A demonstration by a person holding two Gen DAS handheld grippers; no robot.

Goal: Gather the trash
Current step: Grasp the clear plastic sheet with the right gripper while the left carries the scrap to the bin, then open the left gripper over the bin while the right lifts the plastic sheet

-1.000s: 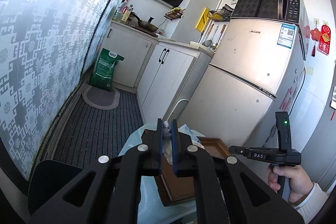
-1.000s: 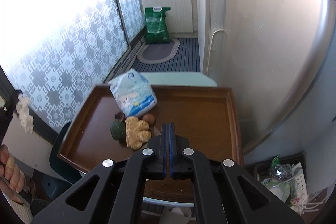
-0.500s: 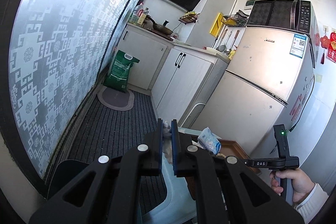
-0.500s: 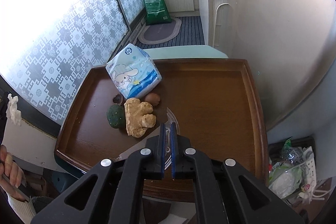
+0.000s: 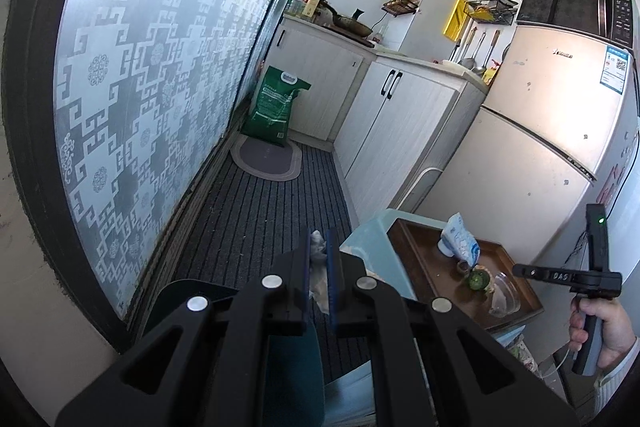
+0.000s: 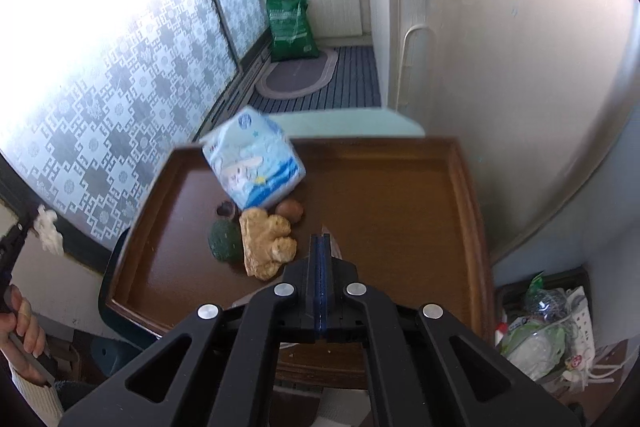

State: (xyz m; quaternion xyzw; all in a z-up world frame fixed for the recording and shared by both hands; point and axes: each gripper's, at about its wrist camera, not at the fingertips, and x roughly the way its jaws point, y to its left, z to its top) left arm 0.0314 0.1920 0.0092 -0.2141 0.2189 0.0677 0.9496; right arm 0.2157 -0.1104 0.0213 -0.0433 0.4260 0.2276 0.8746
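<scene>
Since 1 second ago the left gripper (image 5: 319,247) has swung out to the left, away from the wooden tray (image 6: 400,211), so the tray that lay right under it now sits off to its right, while the right gripper (image 6: 321,251) has stayed over the tray's near edge. The left gripper's jaws are pressed narrow on a crumpled white tissue (image 5: 318,255), which sticks out between the blue pads; in the right wrist view the same tissue (image 6: 49,230) shows at the far left, well apart from the tray and in front of the patterned window (image 6: 100,67). The right gripper's 2 fingers are closed tight together, and a thin clear plastic piece (image 6: 332,247) peeks out just beyond the tips; whether it is pinched cannot be told. On the tray lie a blue and white tissue pack (image 6: 252,163) at the far left side, and just near of it a piece of ginger (image 6: 266,243), a dark green fruit (image 6: 225,245) touching the ginger's left side, a brown nut (image 6: 290,211) and a small dark shell (image 6: 225,209). A bag of rubbish (image 6: 540,327) sits on the floor to the right of the tray, beside the fridge (image 6: 520,47).
</scene>
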